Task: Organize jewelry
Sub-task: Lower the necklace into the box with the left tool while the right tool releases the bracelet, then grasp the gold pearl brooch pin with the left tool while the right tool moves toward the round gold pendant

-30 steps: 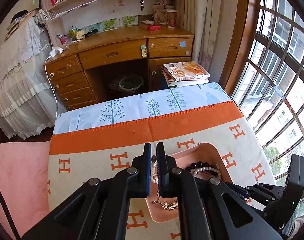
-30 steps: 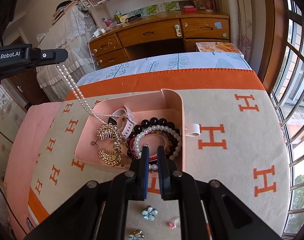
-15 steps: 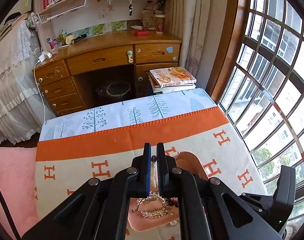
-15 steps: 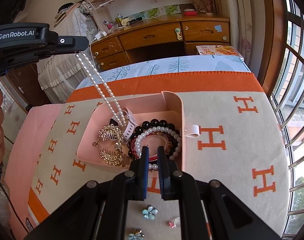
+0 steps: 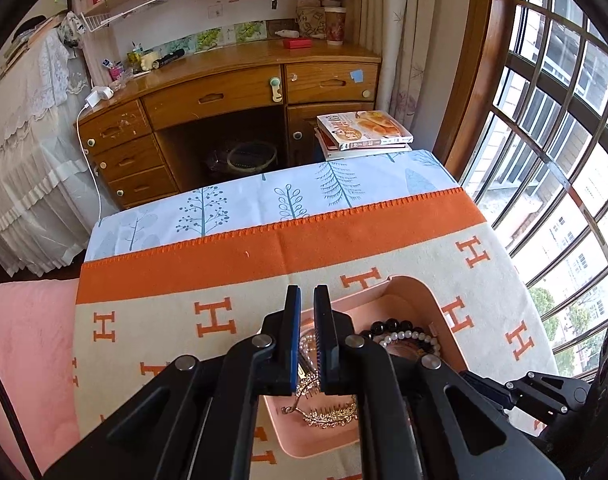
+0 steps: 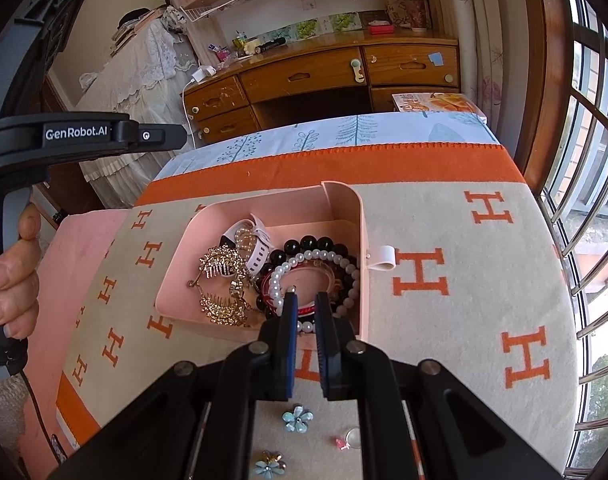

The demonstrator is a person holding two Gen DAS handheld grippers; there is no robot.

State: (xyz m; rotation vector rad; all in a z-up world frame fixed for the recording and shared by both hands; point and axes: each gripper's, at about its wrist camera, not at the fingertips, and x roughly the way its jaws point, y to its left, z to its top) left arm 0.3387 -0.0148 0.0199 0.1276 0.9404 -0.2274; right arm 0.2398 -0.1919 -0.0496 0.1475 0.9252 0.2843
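The left gripper (image 5: 307, 294) hovers over the near-left part of the pink jewelry tray (image 5: 417, 286), its two fingers slightly parted with a narrow gap and nothing between them. Through that gap, just beneath the fingertips, a heap of pearl necklace (image 5: 306, 346) lies in the tray. Just below it sit the gold hair combs (image 5: 331, 414), and to the right of the fingers lie a black bead bracelet (image 5: 387, 326) and a white pearl bracelet (image 5: 407, 336).

The right gripper (image 6: 305, 300) hangs above the tray's near edge (image 6: 184, 312), fingers likewise a little apart and gripping nothing; its tips sit over the ring of bracelets. Directly ahead of them is the pearl bracelet (image 6: 323, 256) stacked with the black beads (image 6: 304, 245) and a red bangle (image 6: 268, 286). To the left of the tips lie the gold combs (image 6: 220, 280), and beyond those a white watch strap (image 6: 260, 248) with the pearl necklace (image 6: 244, 236) piled on it. A white tab (image 6: 385, 258) sticks out from the tray's right wall.

Behind the right gripper's fingers, on the H-patterned blanket (image 6: 463, 300), rest two blue flower clips (image 6: 298, 420) and a small ring (image 6: 349, 438). Far to the left, the left gripper (image 6: 160, 136) shows side-on, held by a hand (image 6: 14, 276).
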